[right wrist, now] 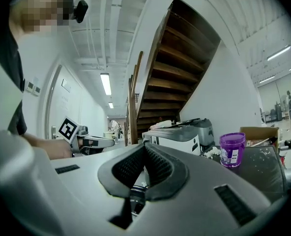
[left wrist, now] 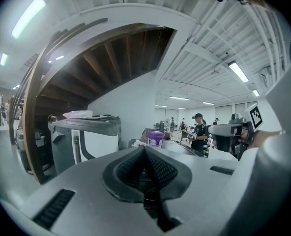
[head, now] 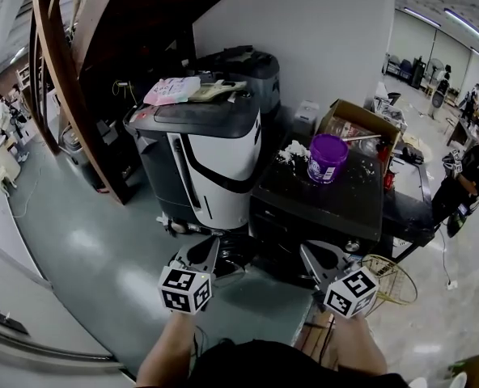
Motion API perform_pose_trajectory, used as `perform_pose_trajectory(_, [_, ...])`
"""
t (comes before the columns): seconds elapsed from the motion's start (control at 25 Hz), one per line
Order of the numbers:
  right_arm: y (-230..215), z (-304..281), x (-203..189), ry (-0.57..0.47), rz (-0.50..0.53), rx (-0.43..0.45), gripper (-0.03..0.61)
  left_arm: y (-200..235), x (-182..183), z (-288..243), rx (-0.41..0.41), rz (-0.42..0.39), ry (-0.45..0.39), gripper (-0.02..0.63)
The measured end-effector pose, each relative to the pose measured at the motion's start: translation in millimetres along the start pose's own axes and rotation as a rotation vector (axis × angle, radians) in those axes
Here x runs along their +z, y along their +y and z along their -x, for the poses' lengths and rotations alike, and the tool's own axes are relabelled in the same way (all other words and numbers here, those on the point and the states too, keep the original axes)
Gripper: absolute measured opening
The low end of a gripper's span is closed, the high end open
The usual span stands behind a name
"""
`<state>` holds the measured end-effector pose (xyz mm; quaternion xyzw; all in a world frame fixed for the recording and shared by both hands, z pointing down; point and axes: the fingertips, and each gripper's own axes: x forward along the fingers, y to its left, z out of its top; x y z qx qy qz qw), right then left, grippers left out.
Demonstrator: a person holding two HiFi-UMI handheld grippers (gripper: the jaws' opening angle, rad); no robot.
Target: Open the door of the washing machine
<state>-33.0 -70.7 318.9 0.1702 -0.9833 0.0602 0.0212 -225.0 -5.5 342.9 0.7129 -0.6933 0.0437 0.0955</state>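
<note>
Two grippers, both mine: left gripper [head: 214, 247] and right gripper [head: 306, 250], jaws pressed together, nothing between them. One black washing machine [head: 349, 204] directly ahead of both tips, purple tub [head: 327, 157] on top.

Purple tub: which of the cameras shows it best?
The right gripper view: the purple tub stands clear and side-on, its label showing. The head view looks down on it from above; the left gripper view shows it small and far off.

Front of the dark machine [head: 345, 200], perhaps its door, partly hidden behind right gripper [head: 307, 250].
</note>
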Motion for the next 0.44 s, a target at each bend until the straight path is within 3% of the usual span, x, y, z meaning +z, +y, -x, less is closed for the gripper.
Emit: perform_pose_trajectory(0.44, [5, 19, -27, 0.015, -0.023, 0.034, 0.015, -19, -33, 8, 0.017, 0.025, 0.040, 0.018])
